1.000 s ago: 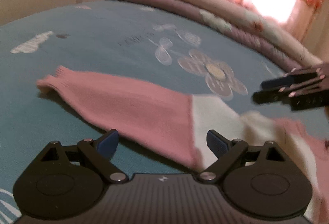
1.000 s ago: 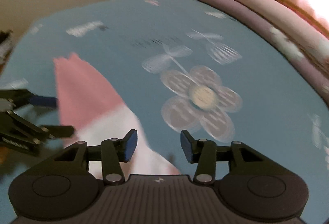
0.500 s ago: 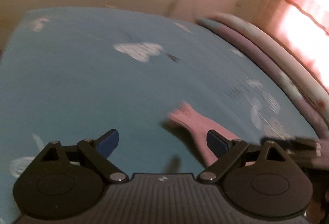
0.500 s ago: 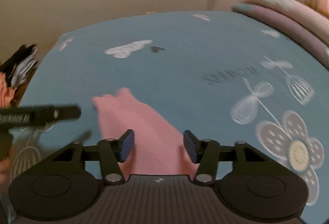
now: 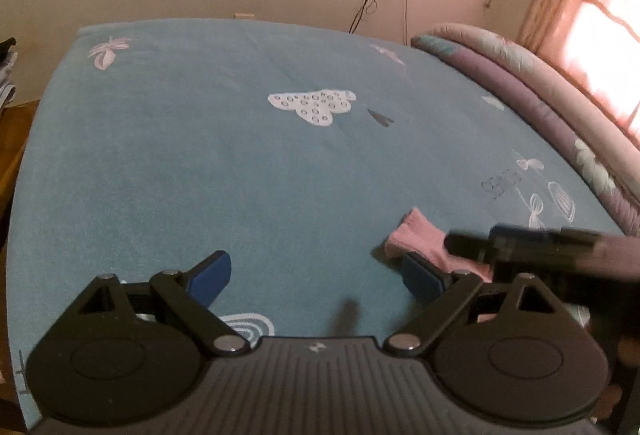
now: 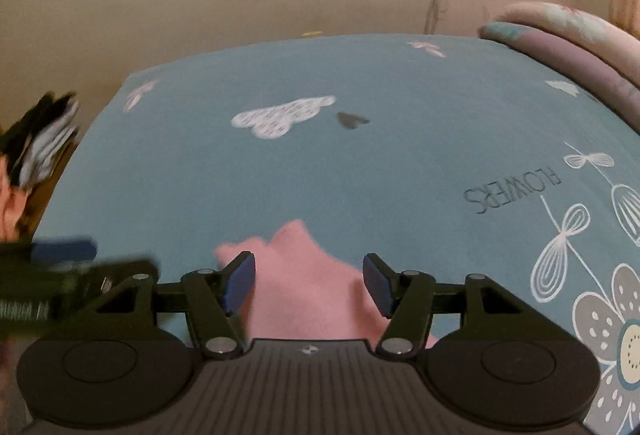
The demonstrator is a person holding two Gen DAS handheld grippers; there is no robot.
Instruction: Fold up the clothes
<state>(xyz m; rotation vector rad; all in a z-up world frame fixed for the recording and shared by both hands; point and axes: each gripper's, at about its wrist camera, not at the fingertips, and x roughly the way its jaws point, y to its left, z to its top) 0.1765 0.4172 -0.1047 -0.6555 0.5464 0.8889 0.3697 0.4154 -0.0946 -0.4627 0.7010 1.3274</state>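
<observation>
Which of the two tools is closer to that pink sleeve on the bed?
Right. The right tool hangs open directly over the pink sleeve; the left tool is open beside its cuff.

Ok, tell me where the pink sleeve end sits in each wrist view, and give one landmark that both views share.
Left wrist view: the pink sleeve lies low right on the blue bedsheet, just beyond the right pad, partly hidden by the other gripper.
Right wrist view: the pink sleeve lies bottom centre, between the open right gripper pads.
Shared landmark: the white cloud print.
</observation>
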